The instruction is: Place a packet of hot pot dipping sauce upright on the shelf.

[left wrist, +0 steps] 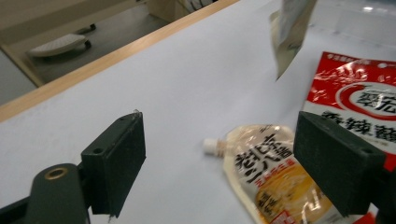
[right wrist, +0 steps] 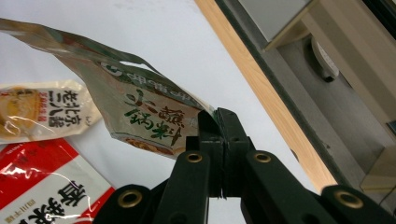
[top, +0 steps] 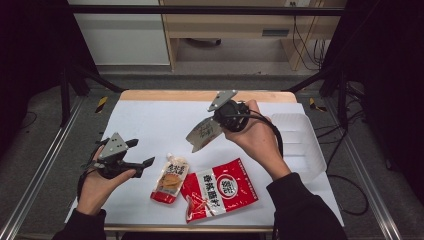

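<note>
— What is your right claw doing?

— My right claw (right wrist: 219,154) is squeezed tight on one corner of a grey-green pouch (right wrist: 140,109). The two black jaws are pressed together with the pouch edge pinched between them. In the high view I hold that right claw (top: 216,120) up in the air over the white sheet (top: 150,125), and the pouch (top: 204,134) hangs down from it, tilted. It does not touch the table.

— And your left claw?

— My left claw (top: 140,152) has its jaws wide apart. Nothing is in it. In the left gripper view I can see white sheet between the two black jaws (left wrist: 219,163). It is low, near the left side of the sheet.

— What else is on the table?

— A small pouch with a white cap (top: 170,181) lies flat just to the right of my left claw. It is yellow and white with a red bottom. Right beside it lies a big red bag (top: 220,190); the two look like they touch at the edge. Both are under the pouch I am holding, closer to me.

— Anything on the right?

— Yes, a white tray (top: 300,145) sits on the right side of the table, beside my right hand (top: 257,137).
</note>
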